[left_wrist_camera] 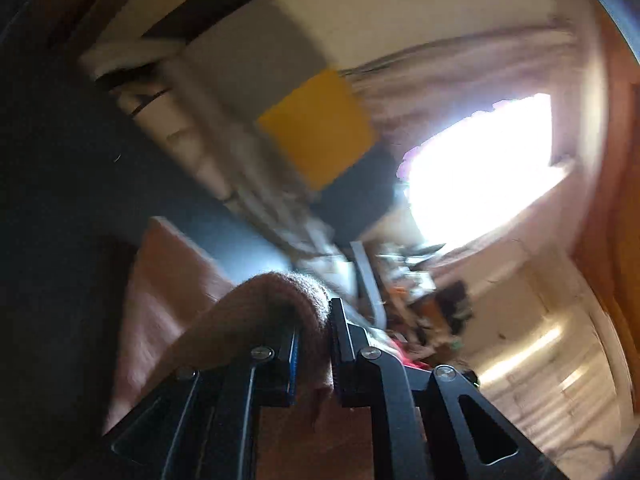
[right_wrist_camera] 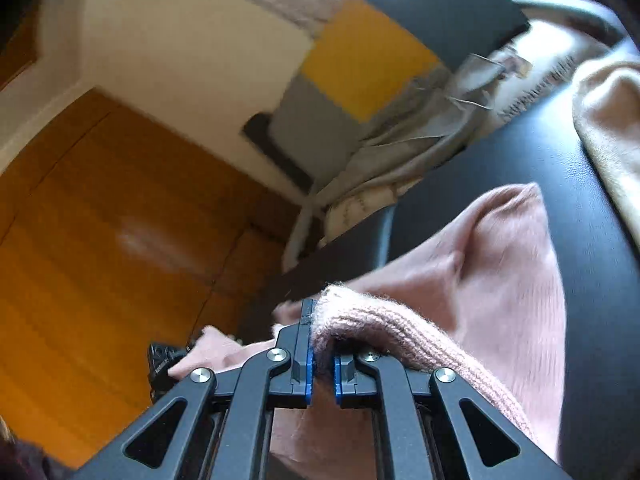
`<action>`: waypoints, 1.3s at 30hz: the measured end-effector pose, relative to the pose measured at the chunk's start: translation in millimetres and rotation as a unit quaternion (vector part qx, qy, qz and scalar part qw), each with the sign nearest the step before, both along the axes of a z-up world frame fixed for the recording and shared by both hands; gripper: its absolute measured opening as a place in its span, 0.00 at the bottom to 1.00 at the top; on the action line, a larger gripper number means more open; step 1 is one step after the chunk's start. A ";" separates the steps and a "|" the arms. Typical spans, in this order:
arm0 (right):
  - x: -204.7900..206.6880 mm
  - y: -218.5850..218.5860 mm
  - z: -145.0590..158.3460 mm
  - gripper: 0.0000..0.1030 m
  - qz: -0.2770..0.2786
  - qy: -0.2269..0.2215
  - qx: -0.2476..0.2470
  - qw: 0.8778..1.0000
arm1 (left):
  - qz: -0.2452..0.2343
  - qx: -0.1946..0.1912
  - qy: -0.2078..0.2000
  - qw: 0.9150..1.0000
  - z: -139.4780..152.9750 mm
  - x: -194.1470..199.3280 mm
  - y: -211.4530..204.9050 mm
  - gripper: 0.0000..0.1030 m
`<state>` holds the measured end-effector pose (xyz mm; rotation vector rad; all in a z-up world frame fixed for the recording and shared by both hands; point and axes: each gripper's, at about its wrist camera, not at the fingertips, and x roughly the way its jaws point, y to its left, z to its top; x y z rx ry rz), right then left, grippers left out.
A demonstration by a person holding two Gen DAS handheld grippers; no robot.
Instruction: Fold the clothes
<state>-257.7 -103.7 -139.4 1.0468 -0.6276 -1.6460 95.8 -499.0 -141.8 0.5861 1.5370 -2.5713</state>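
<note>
A pink knitted garment point(right_wrist_camera: 492, 264) lies partly on a dark table point(right_wrist_camera: 560, 168). My right gripper point(right_wrist_camera: 322, 344) is shut on its ribbed edge point(right_wrist_camera: 372, 320), which bunches over the right finger. In the left wrist view my left gripper point(left_wrist_camera: 314, 344) is shut on another fold of the same pink garment point(left_wrist_camera: 272, 300), which drapes over the left finger and hangs down point(left_wrist_camera: 160, 300) to the left. Both views are tilted and blurred. A beige cloth point(right_wrist_camera: 608, 120) lies at the right edge of the table.
A grey cloth heap point(right_wrist_camera: 404, 152) lies behind the table. Yellow and grey panels point(right_wrist_camera: 360, 56) hang on a cream wall. Orange wooden doors point(right_wrist_camera: 100, 208) are at the left. A bright window point(left_wrist_camera: 480, 160) and cluttered shelves point(left_wrist_camera: 424, 292) show in the left wrist view.
</note>
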 end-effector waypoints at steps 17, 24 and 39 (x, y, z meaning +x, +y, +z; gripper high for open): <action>54.1 33.3 -60.9 0.10 0.029 -0.064 0.055 0.996 | -0.005 0.041 -0.087 0.995 -56.3 91.5 61.3 0.15; 86.2 37.4 -27.0 0.59 0.062 -0.059 0.007 0.996 | 0.017 0.078 -0.035 0.996 -49.7 127.7 77.4 0.29; 96.5 9.2 -41.3 0.73 0.121 -0.058 0.035 0.990 | -0.053 -0.033 -0.100 0.993 -45.2 113.2 96.1 0.34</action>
